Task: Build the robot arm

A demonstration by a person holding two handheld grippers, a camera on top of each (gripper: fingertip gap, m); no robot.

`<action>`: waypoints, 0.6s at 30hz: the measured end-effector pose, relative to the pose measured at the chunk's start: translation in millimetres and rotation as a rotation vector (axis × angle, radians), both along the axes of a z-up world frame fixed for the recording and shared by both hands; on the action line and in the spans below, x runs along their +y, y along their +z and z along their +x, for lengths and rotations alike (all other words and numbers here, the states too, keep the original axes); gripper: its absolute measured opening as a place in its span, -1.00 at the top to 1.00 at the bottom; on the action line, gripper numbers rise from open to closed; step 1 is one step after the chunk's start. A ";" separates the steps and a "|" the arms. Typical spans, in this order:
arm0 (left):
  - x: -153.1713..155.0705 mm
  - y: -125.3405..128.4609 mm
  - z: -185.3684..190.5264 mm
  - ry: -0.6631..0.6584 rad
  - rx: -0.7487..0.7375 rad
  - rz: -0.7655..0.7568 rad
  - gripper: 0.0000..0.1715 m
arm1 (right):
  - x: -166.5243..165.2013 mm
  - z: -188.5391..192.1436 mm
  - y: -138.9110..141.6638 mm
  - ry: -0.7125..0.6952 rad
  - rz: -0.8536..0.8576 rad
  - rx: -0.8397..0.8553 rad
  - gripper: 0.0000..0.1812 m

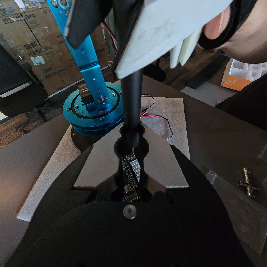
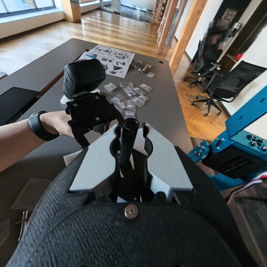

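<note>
Clearly, a small circuit board [image 1: 130, 172] sits between the grey fingers of the left gripper [image 1: 131, 170], which are closed on its two sides. From above, a black screwdriver [image 1: 132, 109] comes down and its thin tip reaches the upper end of the board. The right gripper [image 2: 130, 145] holds this screwdriver: in the right wrist view its fingers are pressed on the black shaft, and the round end of the handle points to the camera. Just behind the board stands a blue metal robot arm [image 1: 92, 106] on a round base, on a sheet of grey foam [image 1: 163, 115]. Thin red, white and black wires [image 1: 166, 122] lie on the foam. On the dark counter [image 1: 213, 137], to the right, lies a metal cross wrench [image 1: 247, 185]. Farther on the counter are small plastic bags [image 2: 130, 96] and a printed instruction sheet [image 2: 109, 60].
</note>
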State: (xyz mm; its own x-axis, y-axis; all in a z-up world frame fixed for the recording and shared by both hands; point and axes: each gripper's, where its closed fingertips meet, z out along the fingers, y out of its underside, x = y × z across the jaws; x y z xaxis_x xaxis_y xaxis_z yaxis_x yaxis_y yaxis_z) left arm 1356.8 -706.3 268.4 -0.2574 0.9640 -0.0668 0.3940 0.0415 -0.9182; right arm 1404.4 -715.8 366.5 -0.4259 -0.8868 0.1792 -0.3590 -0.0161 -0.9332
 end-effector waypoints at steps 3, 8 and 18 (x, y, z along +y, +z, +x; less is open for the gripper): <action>0.4 -0.3 -0.3 -0.003 -0.007 -0.006 0.82 | 7.6 1.4 2.7 0.088 -0.006 0.013 0.77; -0.5 -0.1 0.0 0.002 -0.001 -0.005 0.83 | 5.0 -1.7 -0.3 0.063 -0.049 0.092 0.79; -1.7 -0.7 0.1 0.009 -0.005 -0.001 0.82 | 6.1 0.2 2.0 -0.005 -0.016 0.049 0.63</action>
